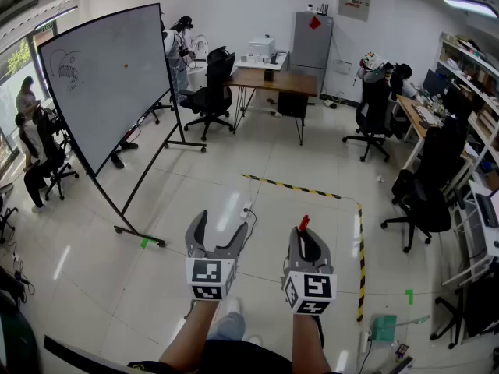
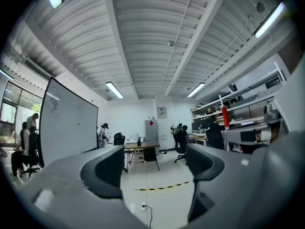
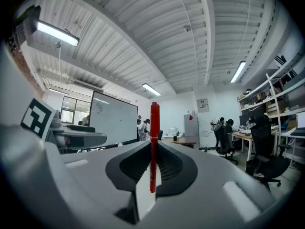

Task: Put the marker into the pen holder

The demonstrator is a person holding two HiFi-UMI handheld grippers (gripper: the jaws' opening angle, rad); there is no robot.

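Right tool (image 1: 305, 232) clamps the red marker (image 3: 154, 128) upright near its low end, left tool (image 2: 155, 159) open, empty beside it; marker may pivot or slip, pen holder unseen.

- I read the slim plastic marker (image 3: 154, 142) as red along its whole length.
- The left gripper (image 1: 222, 226) and right gripper (image 1: 306, 236) are grey, black inside the jaws, and their cubes carry black-and-white square patterns.
- The glossy tiled floor (image 1: 257, 154) looks pale grey-white.
- The strip of floor tape (image 1: 292, 187) is striped yellow and black.
- The large flat whiteboard (image 1: 105, 76) is white in a black frame.
- The wooden desk (image 1: 273, 80) is brown.
- The tall metal cabinet (image 1: 312, 41) is grey with a red tag.
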